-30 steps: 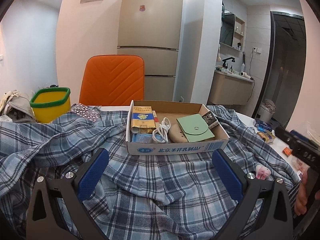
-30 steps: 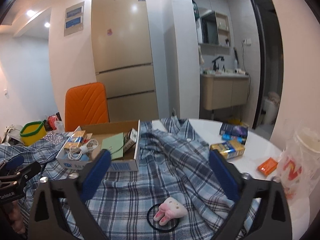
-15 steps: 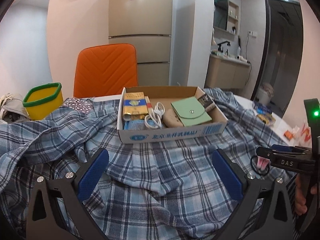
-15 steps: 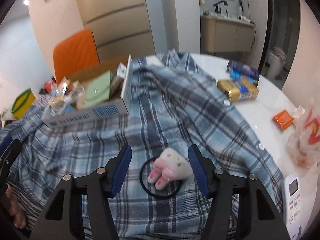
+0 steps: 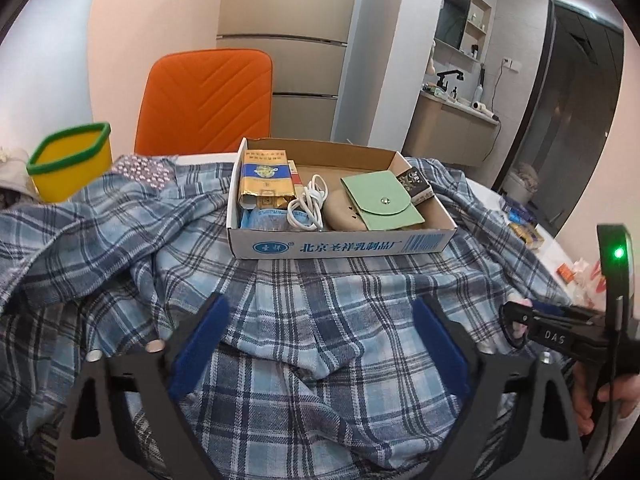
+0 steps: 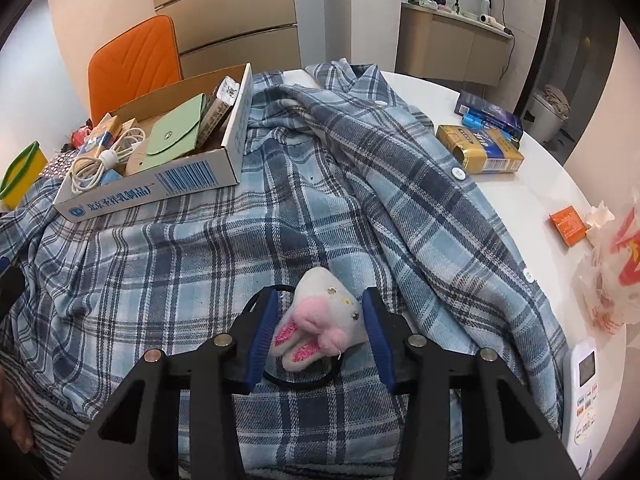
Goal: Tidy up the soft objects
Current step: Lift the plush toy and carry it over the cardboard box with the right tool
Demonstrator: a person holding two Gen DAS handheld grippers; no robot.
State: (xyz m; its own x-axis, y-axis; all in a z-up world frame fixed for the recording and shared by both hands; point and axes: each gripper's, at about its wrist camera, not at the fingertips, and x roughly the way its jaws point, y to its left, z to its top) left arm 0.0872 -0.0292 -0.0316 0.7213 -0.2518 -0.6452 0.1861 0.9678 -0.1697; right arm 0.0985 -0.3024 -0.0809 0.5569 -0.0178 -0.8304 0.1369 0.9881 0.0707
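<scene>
Blue plaid shirt (image 6: 224, 264) covers most of the white table (image 6: 532, 184), and a small plush rabbit hair tie (image 6: 324, 320) lies on it near the front edge. The right gripper (image 6: 320, 328) has just been closing, and its blue pads now pinch the rabbit from both sides. The left gripper (image 5: 320, 344) hangs over bare shirt with fingers spread, though they have just narrowed a little, nothing between them. A cardboard box (image 5: 340, 244) of odds and ends sits on the shirt beyond.
</scene>
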